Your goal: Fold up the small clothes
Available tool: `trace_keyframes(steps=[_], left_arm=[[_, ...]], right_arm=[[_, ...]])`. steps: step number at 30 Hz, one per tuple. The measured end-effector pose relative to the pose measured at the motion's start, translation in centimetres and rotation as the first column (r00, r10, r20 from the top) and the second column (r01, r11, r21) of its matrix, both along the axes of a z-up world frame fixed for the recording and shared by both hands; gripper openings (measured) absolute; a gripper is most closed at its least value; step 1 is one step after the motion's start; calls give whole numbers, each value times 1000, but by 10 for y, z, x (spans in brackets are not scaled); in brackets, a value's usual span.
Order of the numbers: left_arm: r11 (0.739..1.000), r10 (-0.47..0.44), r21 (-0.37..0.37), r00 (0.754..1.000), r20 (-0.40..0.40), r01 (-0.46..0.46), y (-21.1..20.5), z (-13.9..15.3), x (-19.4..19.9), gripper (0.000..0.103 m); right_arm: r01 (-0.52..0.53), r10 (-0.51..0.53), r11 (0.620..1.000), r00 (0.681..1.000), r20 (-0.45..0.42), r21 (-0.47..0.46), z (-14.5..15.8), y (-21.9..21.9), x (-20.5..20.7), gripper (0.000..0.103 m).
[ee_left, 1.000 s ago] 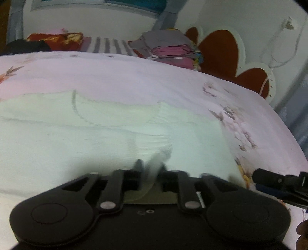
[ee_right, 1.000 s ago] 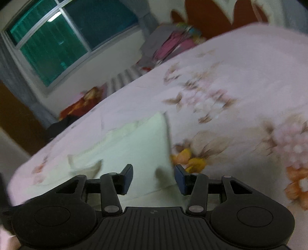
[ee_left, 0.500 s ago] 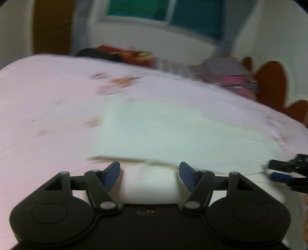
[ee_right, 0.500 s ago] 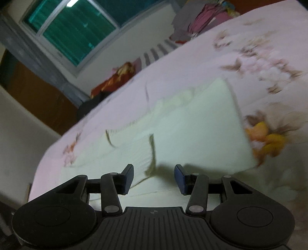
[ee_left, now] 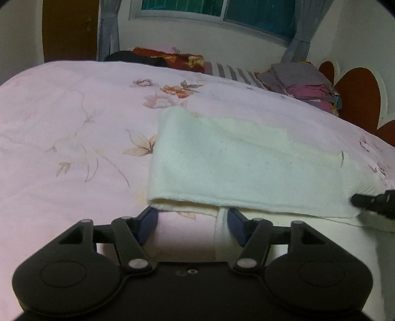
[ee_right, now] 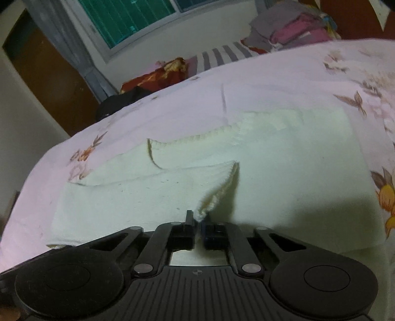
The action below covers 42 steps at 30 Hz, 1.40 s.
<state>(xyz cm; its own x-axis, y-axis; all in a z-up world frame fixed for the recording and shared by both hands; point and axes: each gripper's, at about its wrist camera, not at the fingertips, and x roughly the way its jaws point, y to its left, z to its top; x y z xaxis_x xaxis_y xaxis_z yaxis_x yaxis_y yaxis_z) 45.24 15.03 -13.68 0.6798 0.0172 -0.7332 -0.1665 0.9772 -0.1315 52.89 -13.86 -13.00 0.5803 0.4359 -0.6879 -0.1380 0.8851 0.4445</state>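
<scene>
From my left camera I see open pink floral bedsheet (ee_left: 74,128) on the left, bare right up to its far edge; beyond it lie a dark and red heap (ee_left: 158,55), a striped cloth (ee_left: 232,72) and a stack of folded clothes (ee_left: 306,84) under the window (ee_left: 217,10). The cream garment (ee_left: 246,160) lies folded in the middle of the bed, its left fold edge running away from me. My left gripper (ee_left: 192,218) sits at the garment's near edge with its jaws apart and only a loose hem between them, nothing pinched; a second ago they were clamped on the cloth. At the far right the right gripper's tip (ee_left: 370,201) touches the garment's right end. In the right camera my right gripper (ee_right: 197,218) has just snapped closed on a knitted cuff corner of the garment, lifting it into a small peak, where half a second ago its jaws stood open. Sheet to the right is free.
</scene>
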Motion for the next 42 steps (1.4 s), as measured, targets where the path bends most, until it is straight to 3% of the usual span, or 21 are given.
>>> trace_keyframes(steps=[7, 17, 30, 36, 39, 41, 42], left_arm=[[999, -29, 30, 1000, 3, 29, -2, 0, 2, 62], [999, -36, 33, 999, -1, 36, -2, 1, 2, 62], [999, -41, 32, 999, -3, 41, -1, 0, 3, 62], [998, -51, 35, 999, -8, 52, -1, 0, 4, 63], [983, -129, 121, 990, -62, 136, -9, 8, 7, 69], [971, -118, 210, 993, -11, 118, -15, 22, -3, 72], [966, -136, 228, 990, 40, 123, -19, 30, -9, 72]], right_arm=[[122, -117, 992, 982, 146, -25, 28, -34, -18, 3], [228, -216, 970, 967, 137, -86, 25, -94, -31, 3], [217, -205, 970, 972, 115, -110, 19, -98, -41, 3], [217, -210, 968, 975, 66, -125, 4, -96, -38, 3], [198, -197, 971, 980, 22, -134, -4, -95, -37, 3], [217, -215, 963, 976, 30, -160, 3, -97, -40, 4], [240, -232, 952, 971, 63, -190, 11, -97, -44, 17]])
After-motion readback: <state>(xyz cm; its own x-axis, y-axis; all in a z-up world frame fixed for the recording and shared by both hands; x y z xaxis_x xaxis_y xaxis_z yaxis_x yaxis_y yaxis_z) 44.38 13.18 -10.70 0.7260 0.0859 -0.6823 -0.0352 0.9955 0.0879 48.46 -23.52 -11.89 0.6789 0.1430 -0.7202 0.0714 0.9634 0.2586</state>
